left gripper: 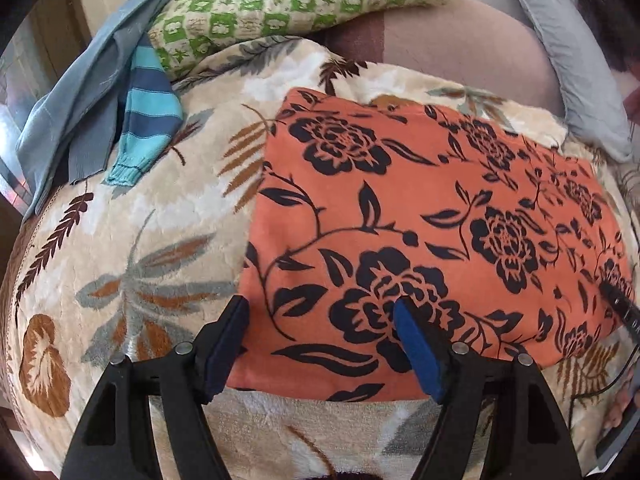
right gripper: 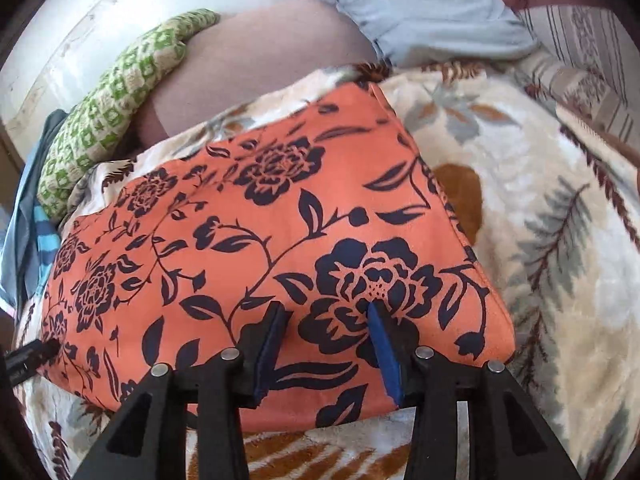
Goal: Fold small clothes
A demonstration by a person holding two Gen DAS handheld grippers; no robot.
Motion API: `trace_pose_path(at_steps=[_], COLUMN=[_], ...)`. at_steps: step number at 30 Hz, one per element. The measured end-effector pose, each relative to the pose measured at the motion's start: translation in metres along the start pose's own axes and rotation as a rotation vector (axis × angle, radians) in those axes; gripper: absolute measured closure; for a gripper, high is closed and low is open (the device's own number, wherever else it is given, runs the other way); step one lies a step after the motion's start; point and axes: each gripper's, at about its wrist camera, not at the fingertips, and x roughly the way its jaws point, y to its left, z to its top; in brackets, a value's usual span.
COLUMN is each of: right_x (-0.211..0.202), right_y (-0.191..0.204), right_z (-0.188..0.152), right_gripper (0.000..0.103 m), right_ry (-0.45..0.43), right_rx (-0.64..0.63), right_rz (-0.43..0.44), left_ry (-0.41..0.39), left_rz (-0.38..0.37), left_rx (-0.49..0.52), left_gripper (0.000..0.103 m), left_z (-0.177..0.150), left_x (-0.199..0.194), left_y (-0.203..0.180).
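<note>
**Both grippers spread over a folded orange cloth**

The left gripper (left gripper: 320, 304) hangs over the near left corner of the orange floral cloth (left gripper: 420, 216), its 2 blue-padded fingers (left gripper: 418, 350) set wide apart with nothing pinched; 1 finger is over the blanket just off the cloth's edge, the other over the print. The right gripper (right gripper: 326, 310) is over the cloth's near right part (right gripper: 280, 220), jaws parted and empty, both fingers above the black flower pattern. Whether any pad touches the fabric cannot be told.

The cloth lies flat as a folded rectangle on a cream plush blanket (left gripper: 120, 240) with brown and grey leaf motifs. Past it, at the far left, lie a grey-blue garment (left gripper: 76, 96) and a blue striped sleeve (left gripper: 148, 108) with a ribbed cuff, touching each other. Behind them rests a green-and-cream checked pillow (left gripper: 288, 0), and to the far right a pale grey pillow (left gripper: 568, 60) against a mauve sheet (left gripper: 460, 44). A black gripper tip at the left wrist view's right edge carries white lettering too small to read.
</note>
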Motion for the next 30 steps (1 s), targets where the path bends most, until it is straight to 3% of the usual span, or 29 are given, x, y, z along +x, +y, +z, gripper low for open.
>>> trace_pose_path(at_steps=[3, 7, 11, 14, 15, 18, 22, 25, 27, 30], right_x=[-0.003, -0.027, -0.035, -0.007, 0.002, -0.008, -0.034, -0.060, -0.072, -0.087], right_y=[0.011, 0.038, 0.079, 0.103, 0.107, 0.111, 0.097, 0.090, 0.089, 0.091], right_z=[0.003, -0.004, -0.025, -0.040, -0.045, -0.047, -0.039, -0.038, -0.040, -0.044], right_gripper=[0.049, 0.049, 0.049, 0.049, 0.048, 0.047, 0.047, 0.047, 0.047, 0.047], right_ry=[0.014, -0.036, -0.018, 0.126, 0.161, 0.133, 0.066, -0.013, -0.052, -0.092], right_rx=[0.012, -0.024, -0.124, -0.216, -0.246, -0.294, -0.194, -0.132, -0.126, -0.126], right_rz=[-0.007, 0.094, 0.187, 0.154, 0.128, 0.118, 0.203, 0.252, 0.278, 0.315], left_ry=[-0.039, -0.052, 0.013, 0.124, 0.132, 0.128, 0.074, 0.063, 0.068, 0.081], left_rz=[-0.005, -0.068, -0.053, 0.029, 0.037, -0.014, -0.076, -0.075, -0.061, -0.097], left_rx=[-0.111, -0.228, -0.162, -0.040, -0.041, -0.130, -0.298, -0.422, -0.472, -0.526], left_gripper=[0.027, 0.028, 0.028, 0.026, 0.026, 0.026, 0.026, 0.026, 0.026, 0.026], left_z=[0.008, 0.006, -0.001, -0.010, -0.012, -0.007, -0.011, -0.023, -0.031, -0.049], left_x=[-0.017, -0.027, -0.009, 0.024, 0.028, 0.017, -0.006, -0.019, -0.023, -0.026], left_y=[0.028, 0.056, 0.038, 0.014, 0.012, 0.023, 0.046, 0.064, 0.070, 0.073])
